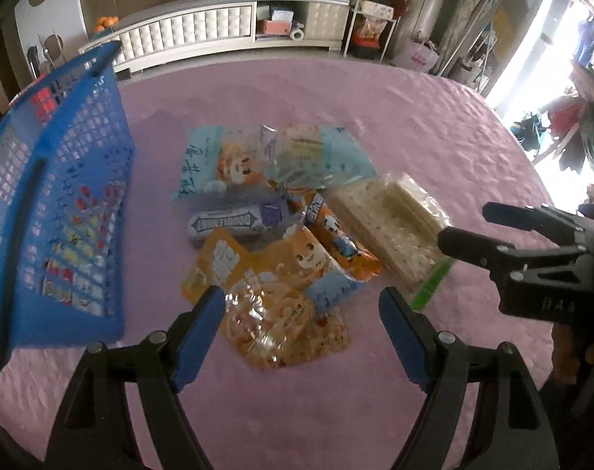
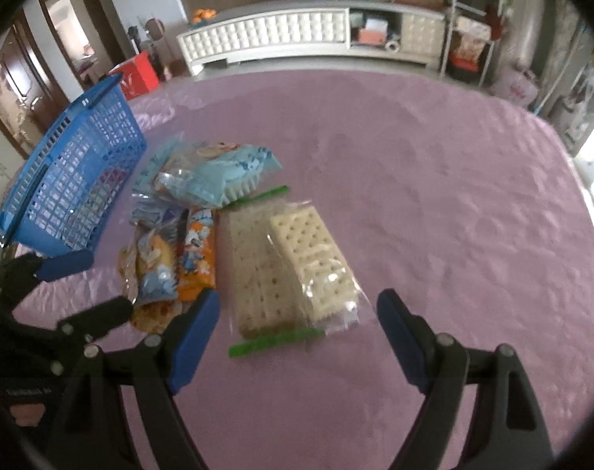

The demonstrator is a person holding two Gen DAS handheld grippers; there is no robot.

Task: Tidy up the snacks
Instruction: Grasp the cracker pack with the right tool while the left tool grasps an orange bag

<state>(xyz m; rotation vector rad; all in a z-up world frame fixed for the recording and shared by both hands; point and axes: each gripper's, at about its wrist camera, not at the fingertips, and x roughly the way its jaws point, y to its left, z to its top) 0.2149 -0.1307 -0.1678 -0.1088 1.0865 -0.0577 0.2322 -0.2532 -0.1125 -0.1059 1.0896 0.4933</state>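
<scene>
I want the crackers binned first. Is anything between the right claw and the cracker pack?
Nothing visible. The right claw is open, with the cracker pack straight ahead between its fingers. The other snacks lie left, toward the blue basket.

Both wrist views steep-down, near; share snack pile (image 1: pixel 273 231), basket (image 2: pixel 77 180).

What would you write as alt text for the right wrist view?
A clear pack of crackers with green sealed ends lies on a pink tablecloth, framed by the open fingers of the right hand-held gripper. Left of it sits a heap of snack packets, beside a blue basket.
</scene>
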